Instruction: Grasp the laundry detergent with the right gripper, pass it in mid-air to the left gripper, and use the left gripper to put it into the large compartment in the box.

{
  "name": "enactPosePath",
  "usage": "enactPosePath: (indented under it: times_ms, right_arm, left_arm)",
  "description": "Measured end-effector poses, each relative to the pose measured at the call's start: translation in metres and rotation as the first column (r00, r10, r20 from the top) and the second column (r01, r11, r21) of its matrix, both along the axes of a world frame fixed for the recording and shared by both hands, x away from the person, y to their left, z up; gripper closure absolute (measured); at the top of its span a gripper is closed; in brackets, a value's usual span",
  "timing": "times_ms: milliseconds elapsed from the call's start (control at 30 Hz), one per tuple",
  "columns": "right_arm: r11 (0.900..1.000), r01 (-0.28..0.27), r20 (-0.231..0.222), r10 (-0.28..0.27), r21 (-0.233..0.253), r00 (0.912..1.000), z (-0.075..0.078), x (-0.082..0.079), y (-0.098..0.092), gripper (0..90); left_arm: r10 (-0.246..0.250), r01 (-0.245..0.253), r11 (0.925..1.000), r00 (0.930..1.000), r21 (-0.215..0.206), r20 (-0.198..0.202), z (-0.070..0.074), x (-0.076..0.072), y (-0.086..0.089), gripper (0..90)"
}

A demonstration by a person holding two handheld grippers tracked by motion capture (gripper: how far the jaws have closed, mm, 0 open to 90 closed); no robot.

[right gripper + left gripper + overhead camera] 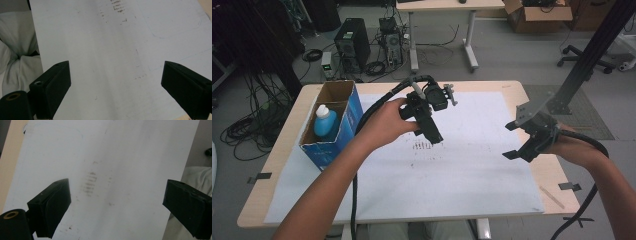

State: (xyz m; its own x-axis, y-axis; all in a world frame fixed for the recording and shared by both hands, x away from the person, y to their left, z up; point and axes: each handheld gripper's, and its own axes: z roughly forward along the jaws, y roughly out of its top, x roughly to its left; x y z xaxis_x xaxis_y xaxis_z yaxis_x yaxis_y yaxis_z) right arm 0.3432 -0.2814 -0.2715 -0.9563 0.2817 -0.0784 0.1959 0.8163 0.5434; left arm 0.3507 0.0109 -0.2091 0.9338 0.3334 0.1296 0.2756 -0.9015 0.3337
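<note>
Your left black 2-jaw gripper (430,131) sits above the middle of the table, held in your left hand (387,120), with its jaws angled down toward the sheet. In the left gripper view, the 2 jaws stand wide apart with nothing between them. Below the gap lies the white paper sheet (120,170), marked there with a patch of short dark smudges (90,183).

Your right black 2-jaw gripper (517,142) is held over the right part of the table, near the sheet's right edge, well apart from the left gripper. Its jaws are also spread wide and hold nothing; the right gripper view shows bare sheet between them and a faint pencilled outline with rounded corners (175,22) farther off.

The sheet covers most of the light wooden table (512,87). At the table's left edge stands an open-topped blue cardboard box (347,120). Inside it stands 1 blue plastic bottle with a white cap (325,121), upright. The box is well apart from both grippers, nearer the left one. A thick black cable (377,102) runs from the left gripper across the sheet toward you.
</note>
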Motion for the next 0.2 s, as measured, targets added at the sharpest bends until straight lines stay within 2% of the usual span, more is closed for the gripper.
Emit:
enactPosePath:
  times_ms: [200]
  right_arm:
    - [1.000,0.000,0.000,0.000,-0.001,1.0000,-0.0001,0.0006,0.0003,8.6]
  left_arm:
    - [0.000,0.000,1.0000,1.0000,-0.002,-0.001,0.0005,0.0011,0.0012,8.1]
